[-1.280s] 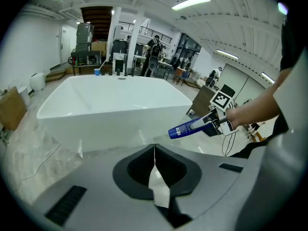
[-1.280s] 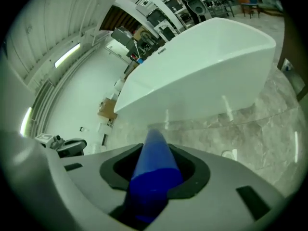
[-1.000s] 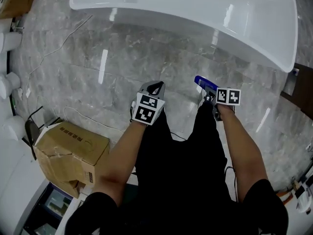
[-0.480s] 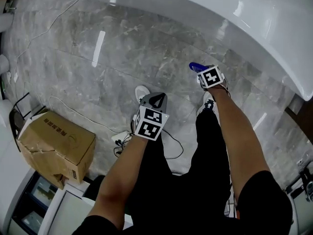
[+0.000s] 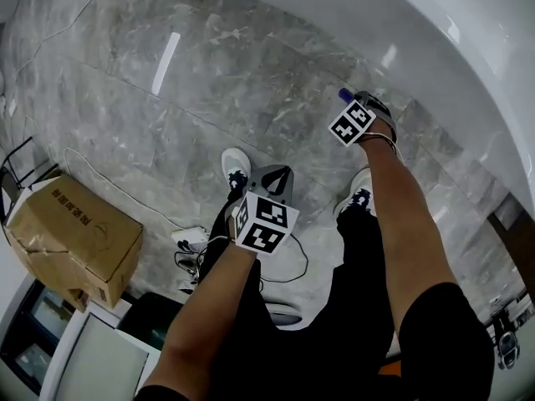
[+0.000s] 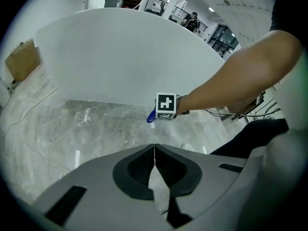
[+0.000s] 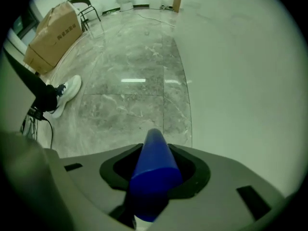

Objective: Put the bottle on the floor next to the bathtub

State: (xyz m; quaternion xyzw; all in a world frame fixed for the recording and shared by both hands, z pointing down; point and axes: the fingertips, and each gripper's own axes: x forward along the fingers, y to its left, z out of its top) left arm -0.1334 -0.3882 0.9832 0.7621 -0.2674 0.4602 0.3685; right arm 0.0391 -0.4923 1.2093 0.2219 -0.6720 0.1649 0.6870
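In the upper right of the head view, the right gripper point(image 5: 353, 105) has its jaws clamped round a blue plastic bottle point(image 5: 343, 95). It holds the bottle over the grey marble floor point(image 5: 209, 82), just beside the white bathtub point(image 5: 451, 48). At centre, the left gripper point(image 5: 274, 180) is empty, its jaws pressed together. A brown cardboard box point(image 5: 71, 232) sits at lower left.

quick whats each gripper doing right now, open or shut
Left gripper: closed, fingers together, nothing between them.
Right gripper: closed on the blue bottle.
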